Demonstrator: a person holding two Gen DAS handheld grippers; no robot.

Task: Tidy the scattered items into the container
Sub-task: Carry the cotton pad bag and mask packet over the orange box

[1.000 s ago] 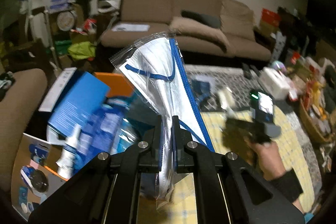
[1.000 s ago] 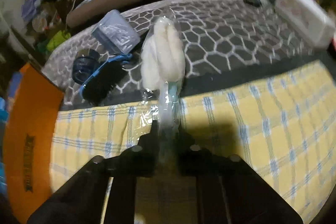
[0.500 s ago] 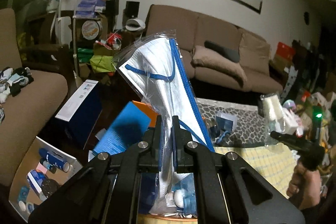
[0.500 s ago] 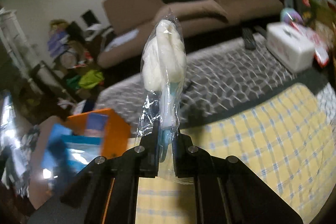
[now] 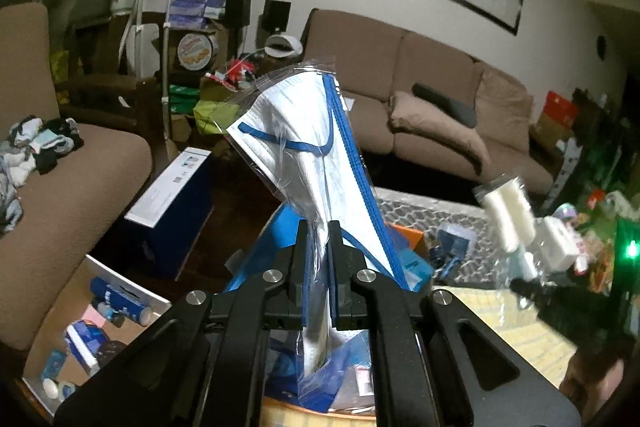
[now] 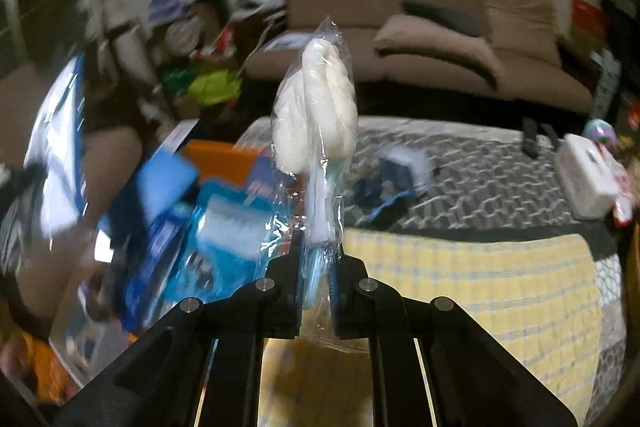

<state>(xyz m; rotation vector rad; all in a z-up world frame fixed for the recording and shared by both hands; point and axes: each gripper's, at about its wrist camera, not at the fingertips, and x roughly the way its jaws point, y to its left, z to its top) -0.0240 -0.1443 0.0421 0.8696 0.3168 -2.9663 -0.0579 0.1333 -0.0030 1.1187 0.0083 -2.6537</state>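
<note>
My left gripper [image 5: 318, 227] is shut on a clear bag holding a white face mask with blue straps [image 5: 308, 139], which stands up above the orange container [image 5: 408, 233] full of blue packets. My right gripper [image 6: 318, 235] is shut on a clear wrapper with a white sponge brush on a pale blue handle [image 6: 316, 107]. The orange container [image 6: 220, 157] lies to its lower left, blurred. In the left wrist view that sponge brush [image 5: 506, 215] and the right gripper [image 5: 532, 287] show at the right, above the yellow checked cloth [image 5: 496, 311].
A blue hairbrush and small blue items [image 6: 394, 183] lie on the grey patterned rug [image 6: 480, 163]. A white tissue box [image 6: 586, 179] sits at the right. A brown sofa [image 5: 432, 67] stands behind, a blue box [image 5: 172, 203] and an open cardboard box [image 5: 92, 323] at the left.
Both grippers rose with their bagged items and swung left toward the orange container. The right one has left the rug and now hangs beside the container.
</note>
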